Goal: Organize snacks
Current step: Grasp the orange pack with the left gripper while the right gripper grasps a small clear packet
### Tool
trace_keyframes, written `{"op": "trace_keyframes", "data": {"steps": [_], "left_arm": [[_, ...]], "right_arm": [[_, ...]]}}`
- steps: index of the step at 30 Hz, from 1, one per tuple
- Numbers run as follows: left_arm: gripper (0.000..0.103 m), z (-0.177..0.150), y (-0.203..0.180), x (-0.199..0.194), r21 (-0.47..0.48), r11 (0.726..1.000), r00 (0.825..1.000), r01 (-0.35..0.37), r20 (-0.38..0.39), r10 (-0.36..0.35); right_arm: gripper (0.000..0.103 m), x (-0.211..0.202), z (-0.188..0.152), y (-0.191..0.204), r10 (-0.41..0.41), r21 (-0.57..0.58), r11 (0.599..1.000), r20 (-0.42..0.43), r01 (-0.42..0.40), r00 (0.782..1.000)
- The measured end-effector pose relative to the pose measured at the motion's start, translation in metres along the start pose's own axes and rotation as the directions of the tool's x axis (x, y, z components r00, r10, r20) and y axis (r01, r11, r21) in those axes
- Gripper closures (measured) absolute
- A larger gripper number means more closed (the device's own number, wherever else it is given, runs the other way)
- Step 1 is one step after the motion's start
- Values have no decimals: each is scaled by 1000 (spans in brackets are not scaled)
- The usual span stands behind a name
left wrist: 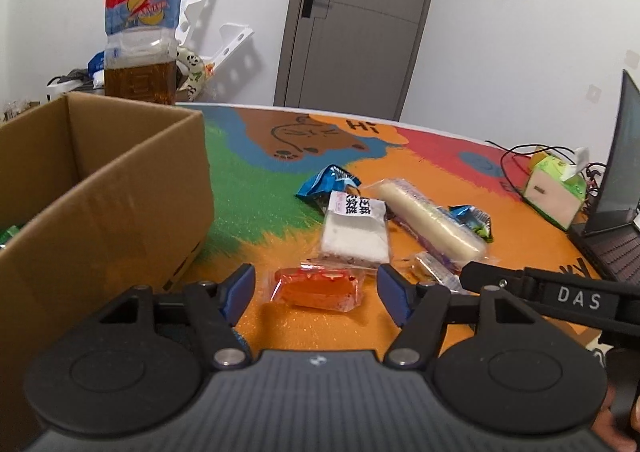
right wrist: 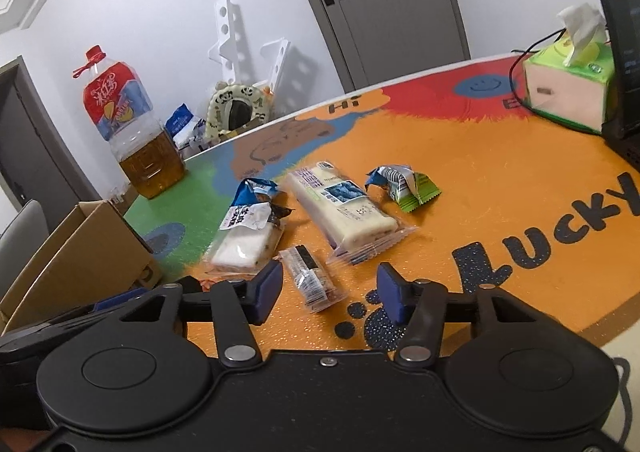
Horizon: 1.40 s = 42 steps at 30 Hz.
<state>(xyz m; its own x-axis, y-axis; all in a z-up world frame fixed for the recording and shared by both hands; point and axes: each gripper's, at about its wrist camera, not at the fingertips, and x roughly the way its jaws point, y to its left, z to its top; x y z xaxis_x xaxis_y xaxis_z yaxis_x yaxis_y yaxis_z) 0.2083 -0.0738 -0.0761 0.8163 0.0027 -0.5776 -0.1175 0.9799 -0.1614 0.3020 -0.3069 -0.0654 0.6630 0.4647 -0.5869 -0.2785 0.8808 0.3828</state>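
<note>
From my left wrist camera I see the left gripper (left wrist: pixel 316 294) low over the worktop (left wrist: pixel 420 155), its fingers (left wrist: pixel 240 288) partly spread on either side of an orange jelly packet (left wrist: pixel 318 288); the pads stand clear of the wrapper, so nothing is held. From my right wrist camera the right gripper (right wrist: pixel 328 288) has its fingers (right wrist: pixel 269 284) likewise partly spread about a small clear-wrapped bar (right wrist: pixel 310 276), the left pad close beside it; I cannot confirm contact. The remaining snacks lie in a loose cluster toward the middle of the worktop: a white cake packet (left wrist: pixel 356 230), a long cream-coloured bar (left wrist: pixel 430 219), a blue wrapper (left wrist: pixel 326 185) behind the cake and a blue-and-green wrapper (right wrist: pixel 402 185) beyond the long bar. Only the left view looks into the cardboard box (left wrist: pixel 120 187) at the left edge of the worktop, where something green shows inside at the frame border; the right view shows only its outer corner. Only the right view shows the lettering "LUCKY" (right wrist: pixel 560 223) printed near the right edge. The jelly packet is hidden from the right view behind the left gripper's body. A large tea bottle (left wrist: pixel 140 31) stands behind the box, and a tissue box (right wrist: pixel 568 83) sits by a laptop (left wrist: pixel 616 187) at the far right corner.
</note>
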Motion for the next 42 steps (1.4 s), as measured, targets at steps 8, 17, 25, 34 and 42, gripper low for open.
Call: {"op": "trace_keyframes", "data": {"steps": [8, 17, 25, 34, 42], "left_arm": [[37, -2, -1, 19, 7, 1000, 999, -10, -35, 10], [54, -5, 4, 19, -16, 1000, 1000, 6, -28, -7], [57, -14, 7, -1, -37, 999, 999, 36, -31, -37], [57, -13, 10, -37, -51, 996, 997, 76, 19, -75], [58, -6, 17, -74, -60, 994, 993, 89, 88, -83]], "right_arm": [[52, 16, 1, 5, 1, -39, 999, -37, -3, 999], [81, 23, -2, 17, -16, -102, 995, -53, 10, 998], [83, 4, -15, 18, 10, -88, 996, -51, -15, 999], [84, -22, -18, 31, 23, -84, 996, -2, -23, 1000], [84, -49, -15, 47, 46, -101, 994, 54, -40, 997]]}}
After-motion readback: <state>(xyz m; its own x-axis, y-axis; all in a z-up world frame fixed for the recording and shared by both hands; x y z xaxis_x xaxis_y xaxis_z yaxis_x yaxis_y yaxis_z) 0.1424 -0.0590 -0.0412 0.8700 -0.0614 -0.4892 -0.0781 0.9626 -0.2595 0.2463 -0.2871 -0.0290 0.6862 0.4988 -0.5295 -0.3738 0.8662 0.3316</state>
